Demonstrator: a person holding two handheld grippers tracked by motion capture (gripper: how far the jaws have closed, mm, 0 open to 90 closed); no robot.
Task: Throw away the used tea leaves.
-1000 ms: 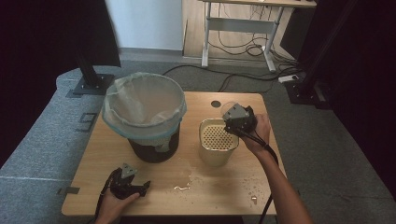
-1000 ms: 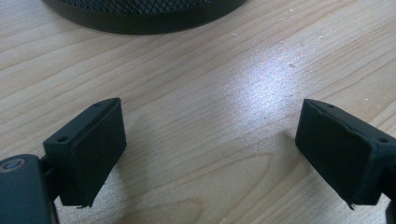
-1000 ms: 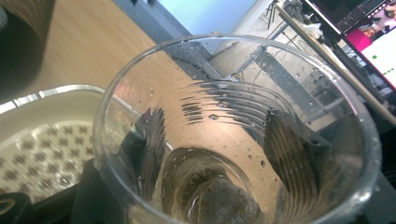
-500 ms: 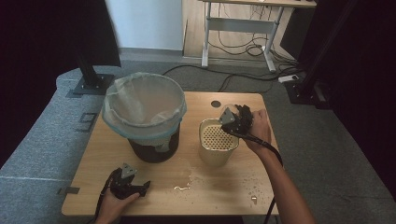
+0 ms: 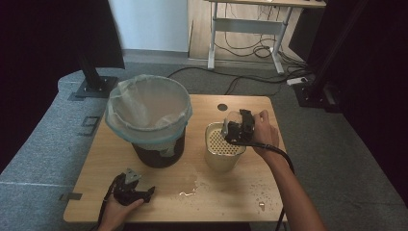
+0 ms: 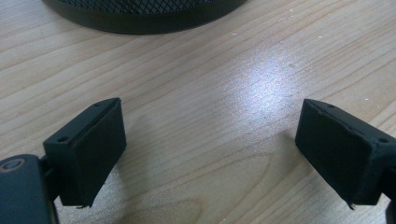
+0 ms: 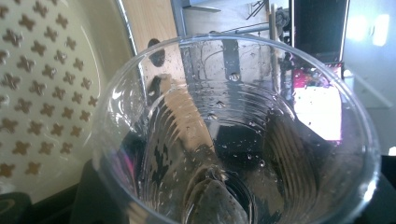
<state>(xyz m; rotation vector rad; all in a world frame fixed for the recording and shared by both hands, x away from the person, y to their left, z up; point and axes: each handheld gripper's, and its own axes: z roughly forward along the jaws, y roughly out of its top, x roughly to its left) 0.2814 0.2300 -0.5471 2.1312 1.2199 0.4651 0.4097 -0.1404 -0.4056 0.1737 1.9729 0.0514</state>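
The right claw (image 5: 236, 129) grips a clear plastic cup (image 7: 233, 135), tipped over the cream perforated container (image 5: 224, 154) just below it. The left claw (image 5: 131, 190) rests on the tabletop (image 6: 224, 84), jaws spread wide, with the black mesh bin (image 6: 140, 14) ahead of it.

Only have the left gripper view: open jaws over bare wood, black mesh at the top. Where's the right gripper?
Observer: The right gripper is over a cream perforated strainer pot, shut on a clear plastic cup.
Operator: Anything in the cup?
Observer: Droplets on its wall, and what looks like a tea bag at the bottom.
Operator: And that mesh?
Observer: It's the base of a black mesh bin with a pale liner, standing left of the strainer pot.
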